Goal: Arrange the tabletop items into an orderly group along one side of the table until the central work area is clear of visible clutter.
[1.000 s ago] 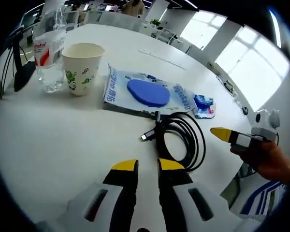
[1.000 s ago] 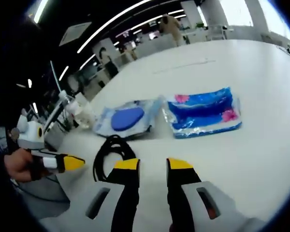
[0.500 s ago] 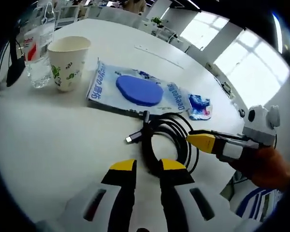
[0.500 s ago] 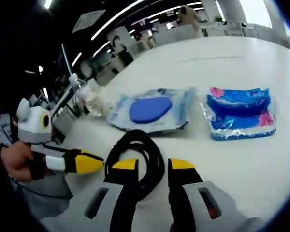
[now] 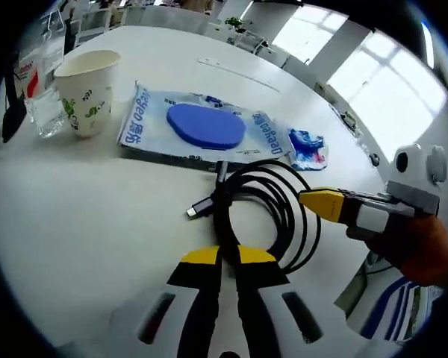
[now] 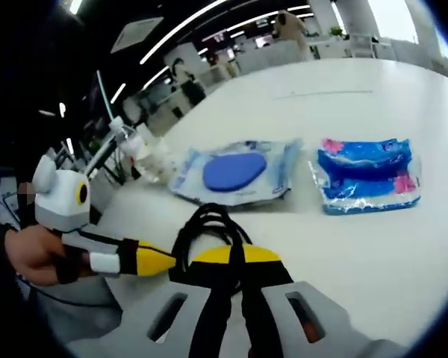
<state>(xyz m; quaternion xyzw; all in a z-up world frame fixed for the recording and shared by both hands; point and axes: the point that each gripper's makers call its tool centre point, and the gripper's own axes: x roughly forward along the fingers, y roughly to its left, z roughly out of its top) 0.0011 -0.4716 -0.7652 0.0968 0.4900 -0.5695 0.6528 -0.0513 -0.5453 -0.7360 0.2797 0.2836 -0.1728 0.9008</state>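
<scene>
A coiled black cable (image 5: pixel 265 205) lies on the white table (image 5: pixel 82 209) just ahead of my left gripper (image 5: pixel 229 257), whose yellow-tipped jaws are shut on the coil's near strand. Its plug (image 5: pixel 198 209) points left. My right gripper (image 5: pixel 322 203) comes in from the right, held by a hand, with its tip on the coil's right side. In the right gripper view my right gripper (image 6: pixel 233 255) is shut on the cable (image 6: pixel 209 227), and the left gripper (image 6: pixel 155 259) touches the coil's left side.
Behind the cable lie a white-blue packet with a blue oval (image 5: pixel 201 130) (image 6: pixel 235 170) and a blue floral packet (image 5: pixel 308 147) (image 6: pixel 366 175). A paper cup (image 5: pixel 86 89) and a water bottle (image 5: pixel 37 82) stand far left. The table edge runs close on the right.
Both grippers have closed in on the cable coil and their jaws went from open to shut on it. The packets, cup and bottle have stayed put.
</scene>
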